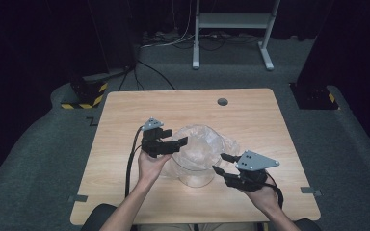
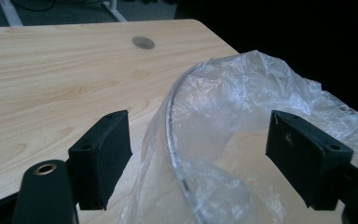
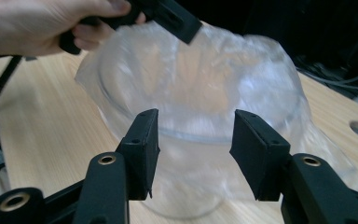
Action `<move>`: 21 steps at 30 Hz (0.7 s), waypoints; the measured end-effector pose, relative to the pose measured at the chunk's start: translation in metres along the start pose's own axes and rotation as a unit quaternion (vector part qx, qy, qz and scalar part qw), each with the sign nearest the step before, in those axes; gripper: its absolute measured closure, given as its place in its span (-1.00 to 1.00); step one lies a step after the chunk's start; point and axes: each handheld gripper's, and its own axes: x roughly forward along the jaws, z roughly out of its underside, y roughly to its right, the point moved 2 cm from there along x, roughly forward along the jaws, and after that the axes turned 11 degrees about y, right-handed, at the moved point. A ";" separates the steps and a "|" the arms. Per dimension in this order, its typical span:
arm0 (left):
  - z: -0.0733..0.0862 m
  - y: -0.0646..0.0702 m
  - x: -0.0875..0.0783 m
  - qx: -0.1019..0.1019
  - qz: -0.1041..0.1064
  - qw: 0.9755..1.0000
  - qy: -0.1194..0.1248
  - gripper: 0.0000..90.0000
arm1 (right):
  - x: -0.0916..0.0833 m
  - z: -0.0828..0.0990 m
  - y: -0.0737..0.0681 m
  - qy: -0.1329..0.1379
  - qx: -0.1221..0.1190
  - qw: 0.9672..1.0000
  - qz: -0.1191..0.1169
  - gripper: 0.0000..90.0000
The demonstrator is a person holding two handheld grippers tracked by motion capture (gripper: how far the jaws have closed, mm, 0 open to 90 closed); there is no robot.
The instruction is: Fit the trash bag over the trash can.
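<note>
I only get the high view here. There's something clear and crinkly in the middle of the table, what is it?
Observer: A clear plastic bag draped over a clear bowl; the right gripper view shows the bowl's rim through it.
Operator: Is the left gripper pinching the bag?
Observer: No. In its own view the left gripper straddles bag and rim, pads apart from both.
Operator: And the right one?
Observer: The right gripper is open, short of the bowl, nothing between its jaws.
</note>
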 end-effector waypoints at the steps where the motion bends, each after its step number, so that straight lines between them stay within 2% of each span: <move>1: 0.000 0.001 0.001 -0.002 0.002 1.000 0.000 -0.51 | -0.001 0.003 0.001 -0.004 0.003 1.000 0.005 0.12; 4: 0.001 0.001 0.003 0.006 0.004 1.000 -0.002 -0.51 | 0.001 0.013 0.003 -0.020 0.013 1.000 0.014 0.11; 11: 0.003 0.004 0.000 0.010 0.005 1.000 0.005 -0.52 | 0.013 0.026 0.004 -0.058 0.017 0.998 0.016 0.12; 15: 0.005 0.006 0.000 0.008 0.009 1.000 0.003 -0.52 | 0.017 0.030 0.005 -0.070 0.020 0.997 0.014 0.11; 19: 0.007 0.010 -0.003 0.021 0.011 1.000 0.003 -0.54 | 0.021 0.032 0.010 -0.074 0.026 0.997 0.012 0.11; 21: 0.007 0.011 -0.006 0.026 0.003 1.000 0.003 -0.56 | 0.024 0.033 0.013 -0.078 0.029 0.996 0.011 0.11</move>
